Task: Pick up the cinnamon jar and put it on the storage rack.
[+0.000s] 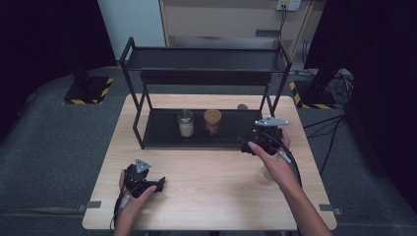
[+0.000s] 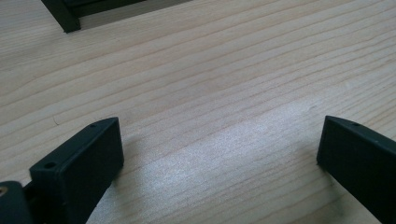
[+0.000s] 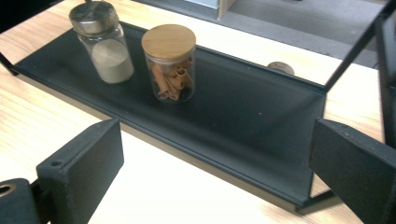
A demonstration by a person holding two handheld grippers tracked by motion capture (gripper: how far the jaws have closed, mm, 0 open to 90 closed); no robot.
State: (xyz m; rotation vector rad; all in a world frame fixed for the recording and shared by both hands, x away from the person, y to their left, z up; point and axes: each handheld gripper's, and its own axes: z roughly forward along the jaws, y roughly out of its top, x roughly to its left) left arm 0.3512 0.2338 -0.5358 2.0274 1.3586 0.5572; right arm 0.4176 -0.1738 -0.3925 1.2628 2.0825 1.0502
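Jars on the lower shelf are the work in hand: a glass jar with a wooden lid (image 3: 168, 63), filled with brown sticks, stands upright on the black tray of the rack (image 3: 261, 119), and just beside it, on its left in the right gripper view, stands a shaker with a metal cap (image 3: 101, 41) that holds a pale powder. The two are close but I judge that they do not touch. The right gripper (image 3: 215, 172) is in front of the rack's lower shelf with its jaws wide apart and nothing between them; it looks toward the jars from the right side. The left gripper (image 2: 219, 158) rests low over the bare table (image 2: 224, 74) near the person's side, also with jaws apart and empty. If the wooden-lid jar is to be taken, I think the right gripper should come in level, under the upper shelf (image 1: 204, 60), and keep its jaws wide until the glass body is fully between them. One jaw must go into the narrow gap beside the shaker, so the approach should be slow and straight, otherwise the shaker may be pushed over. It is better to close on the glass body below the lid, since the lid may be loose. A small round thing (image 3: 281, 67) lies on the table behind the rack and is not in the way.
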